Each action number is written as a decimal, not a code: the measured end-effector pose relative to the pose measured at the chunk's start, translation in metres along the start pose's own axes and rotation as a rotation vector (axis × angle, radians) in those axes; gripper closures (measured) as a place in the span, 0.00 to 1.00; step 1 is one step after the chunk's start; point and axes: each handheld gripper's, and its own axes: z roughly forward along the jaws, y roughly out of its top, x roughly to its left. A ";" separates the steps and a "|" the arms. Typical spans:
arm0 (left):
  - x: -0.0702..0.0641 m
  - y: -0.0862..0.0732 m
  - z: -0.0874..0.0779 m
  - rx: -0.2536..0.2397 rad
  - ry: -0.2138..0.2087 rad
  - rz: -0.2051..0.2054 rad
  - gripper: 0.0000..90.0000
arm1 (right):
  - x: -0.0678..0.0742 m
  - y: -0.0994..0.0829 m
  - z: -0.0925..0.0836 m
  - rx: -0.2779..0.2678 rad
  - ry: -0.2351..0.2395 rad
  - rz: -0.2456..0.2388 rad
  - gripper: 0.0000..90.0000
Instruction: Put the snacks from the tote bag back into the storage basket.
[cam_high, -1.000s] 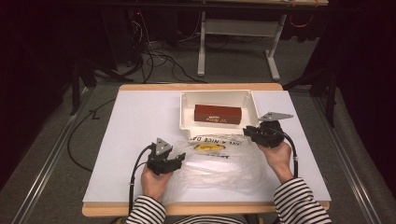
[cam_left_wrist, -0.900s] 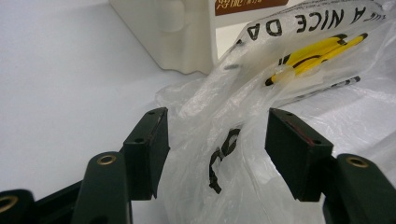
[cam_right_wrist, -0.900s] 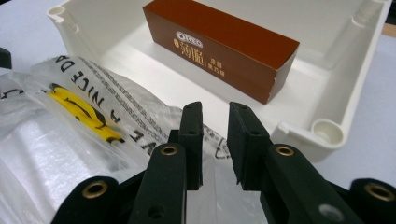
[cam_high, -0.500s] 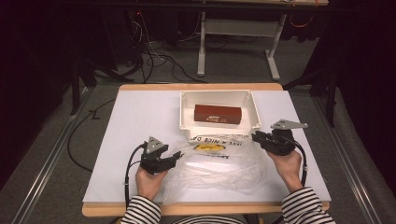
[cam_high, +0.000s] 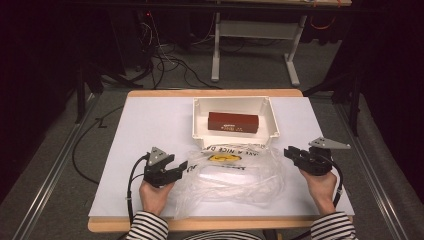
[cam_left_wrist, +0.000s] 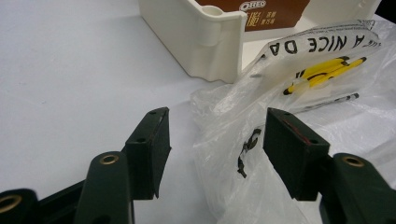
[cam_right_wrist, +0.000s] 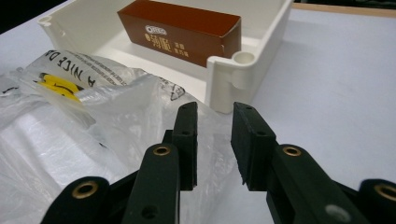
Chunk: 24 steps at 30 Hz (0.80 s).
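— Plastic, thin and crinkly: that is the bag (cam_high: 232, 172) I am working on. It is lying flat just in front of the white tray (cam_high: 200, 131), and its printed edge is touching the tray's near wall.

— What are your grippers doing?

— My left gripper (cam_high: 181, 168) is reaching in at the bag's left edge. Its jaws are standing wide, with a fold of the bag (cam_left_wrist: 233, 135) poking up between them, but they are not squeezing it. My right gripper (cam_high: 290, 153) is sitting by the bag's right edge, in front of the tray's corner. Its jaws have just been opening a bit, and they are holding nothing.

— What could go wrong?

— I think the bag is slippery. If I am pinching too little of it, it could slide out. If I am pulling too hard, it could tear or bump the tray with the brown box (cam_high: 233, 122) inside.
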 end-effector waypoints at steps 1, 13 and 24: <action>0.000 0.000 -0.001 -0.002 0.000 -0.002 0.46 | 0.000 0.000 0.000 0.000 0.000 0.000 0.80; 0.015 -0.010 -0.006 -0.008 0.031 -0.024 0.46 | -0.011 -0.021 -0.003 0.000 -0.018 0.050 0.78; 0.030 -0.013 -0.007 -0.022 0.085 -0.050 0.46 | -0.022 -0.034 0.007 -0.007 -0.027 0.094 0.74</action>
